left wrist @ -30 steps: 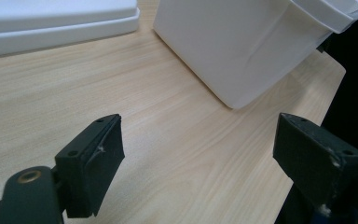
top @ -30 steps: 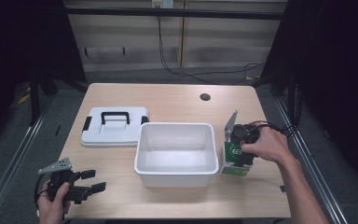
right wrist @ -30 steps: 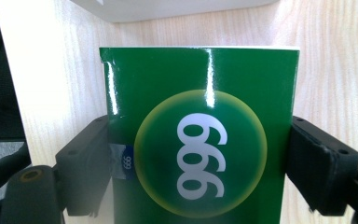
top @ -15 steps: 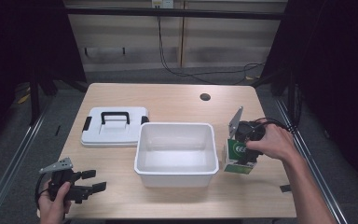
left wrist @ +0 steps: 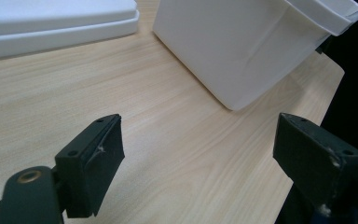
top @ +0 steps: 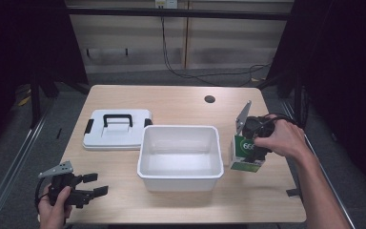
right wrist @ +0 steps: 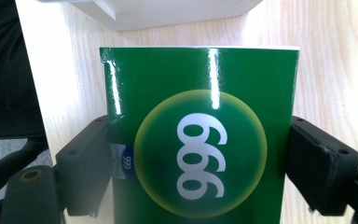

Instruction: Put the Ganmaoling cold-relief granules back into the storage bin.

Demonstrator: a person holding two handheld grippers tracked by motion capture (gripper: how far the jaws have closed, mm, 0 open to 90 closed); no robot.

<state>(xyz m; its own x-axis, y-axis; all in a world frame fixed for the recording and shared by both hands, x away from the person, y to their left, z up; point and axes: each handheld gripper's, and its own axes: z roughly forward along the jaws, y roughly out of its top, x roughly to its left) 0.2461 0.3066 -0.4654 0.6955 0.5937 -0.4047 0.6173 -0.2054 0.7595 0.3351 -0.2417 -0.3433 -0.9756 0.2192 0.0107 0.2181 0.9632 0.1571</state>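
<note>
— Lately, what has changed at the table (top: 181, 102)?

— Little: the green box (top: 246, 151) sits a touch nearer the person than a second ago, upright just right of the white tub (top: 180, 150). The left tongs (top: 93, 184) have stayed put at the near-left corner, jaws apart and holding nothing.

— And up close?

— The right gripper view shows the right tongs (right wrist: 200, 163) clamped on the box's sides, "999" printed on its face. From above, a white lid (top: 117, 128) with a black handle lies left of the tub.
</note>
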